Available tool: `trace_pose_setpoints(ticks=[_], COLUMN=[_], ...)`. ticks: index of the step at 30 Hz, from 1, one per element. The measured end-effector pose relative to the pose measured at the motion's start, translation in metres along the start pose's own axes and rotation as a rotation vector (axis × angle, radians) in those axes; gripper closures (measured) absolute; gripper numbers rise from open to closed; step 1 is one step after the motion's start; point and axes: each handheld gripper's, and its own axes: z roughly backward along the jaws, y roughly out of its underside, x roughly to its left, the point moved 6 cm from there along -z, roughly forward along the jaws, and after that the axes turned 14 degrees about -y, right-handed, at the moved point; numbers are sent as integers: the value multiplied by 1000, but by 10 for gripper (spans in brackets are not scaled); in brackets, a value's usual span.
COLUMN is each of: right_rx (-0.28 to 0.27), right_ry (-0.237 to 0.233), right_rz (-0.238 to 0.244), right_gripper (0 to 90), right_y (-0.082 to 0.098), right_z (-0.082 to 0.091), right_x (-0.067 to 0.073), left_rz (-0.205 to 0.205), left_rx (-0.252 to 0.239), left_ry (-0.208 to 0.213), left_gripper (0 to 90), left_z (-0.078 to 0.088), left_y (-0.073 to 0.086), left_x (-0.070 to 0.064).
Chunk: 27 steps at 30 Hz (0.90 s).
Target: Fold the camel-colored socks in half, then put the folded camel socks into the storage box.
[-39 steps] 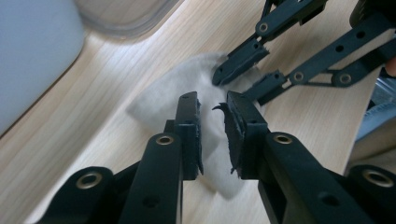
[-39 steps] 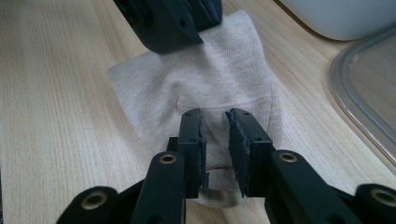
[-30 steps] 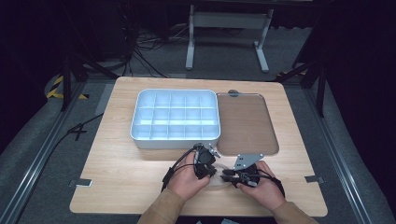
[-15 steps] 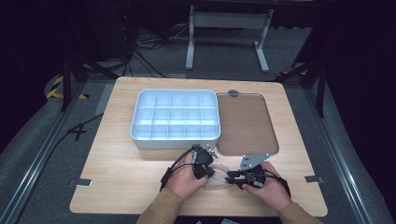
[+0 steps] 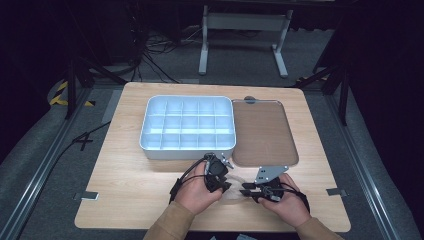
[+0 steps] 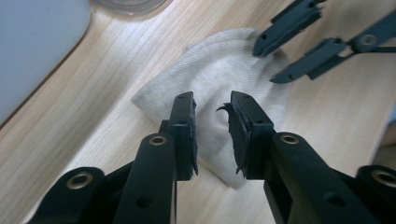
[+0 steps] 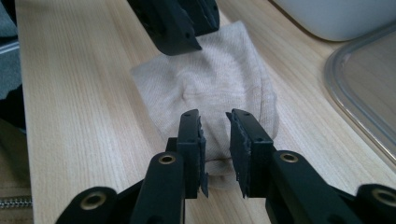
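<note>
Two grippers meeting over pale cloth [image 5: 235,188], near table edge.
Left gripper [image 5: 223,178] and right gripper [image 5: 246,191] facing across it; compartment tray [image 5: 188,148] farther off.

A cream, finely ribbed sock [image 6: 219,84] is lying on the pale, light-grained wooden table [image 5: 125,180], and the black left gripper [image 6: 212,112] and black right gripper [image 7: 214,128] are showing dark against it, with brass-coloured rivets shining on their arms. The compartment box [image 5: 188,125] is showing pale blue-white, while the tray [image 5: 262,131] beside it is showing a brown inside within a clear, greyish rim. The person's sleeves [image 5: 167,227] are showing tan, and the floor [image 5: 45,165] around the table is looking dark grey.
</note>
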Motion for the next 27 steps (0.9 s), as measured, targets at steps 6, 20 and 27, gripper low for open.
trace_pose_setpoints(ticks=[6,20,27], right_rx=[-41,-88,-93], right_ry=[5,-8,-31], right_rz=[-6,-54,-73], right_gripper=[729,759,812], right_y=[-5,-12,-17], right_z=[5,5,-4], right_x=[2,4,5], left_rz=[-4,67,70], left_rx=[2,60,79], left_ry=[17,0,-19], left_gripper=[690,681,707], left_z=[13,23,20], left_y=[0,18,30], left_x=[1,20,27])
